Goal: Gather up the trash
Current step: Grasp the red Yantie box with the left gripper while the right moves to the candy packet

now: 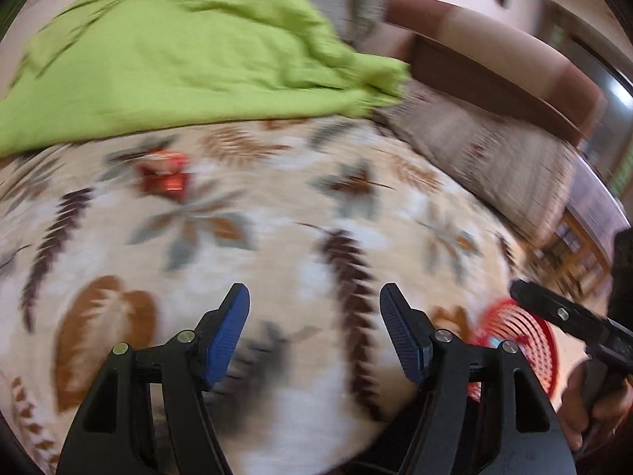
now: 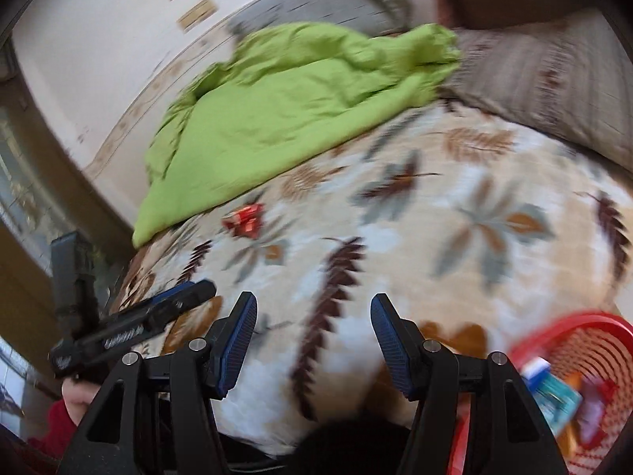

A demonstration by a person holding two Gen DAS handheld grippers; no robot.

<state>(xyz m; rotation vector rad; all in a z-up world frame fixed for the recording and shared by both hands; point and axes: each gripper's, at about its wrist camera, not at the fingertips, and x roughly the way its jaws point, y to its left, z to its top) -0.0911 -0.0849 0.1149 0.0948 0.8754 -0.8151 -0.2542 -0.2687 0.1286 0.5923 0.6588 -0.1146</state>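
A red basket (image 2: pixel 585 352) at the bed's (image 2: pixel 395 237) near right edge already holds several wrappers. One red wrapper (image 2: pixel 245 219) remains on the bed by a green cloth (image 2: pixel 285 111). Left tool (image 1: pixel 314 330) and right tool (image 2: pixel 312 342) gape wide, empty.

Everything's a bit motion-blurred, but the bedspread (image 1: pixel 300 213) looks like soft matt cloth with a printed leaf pattern. The green blanket (image 1: pixel 178 63) is crumpled matt fabric, full of wrinkles. The red wrapper (image 2: pixel 245 219) is shiny, foil-like and crinkled. The red basket (image 2: pixel 585 340) is glossy plastic with a slotted lattice wall. The gripper pads (image 1: pixel 231 332) are ribbed blue rubbery stuff on matt black plastic arms with small bright metal pins. The headboard (image 1: pixel 494 63) looks like smooth brown wood.
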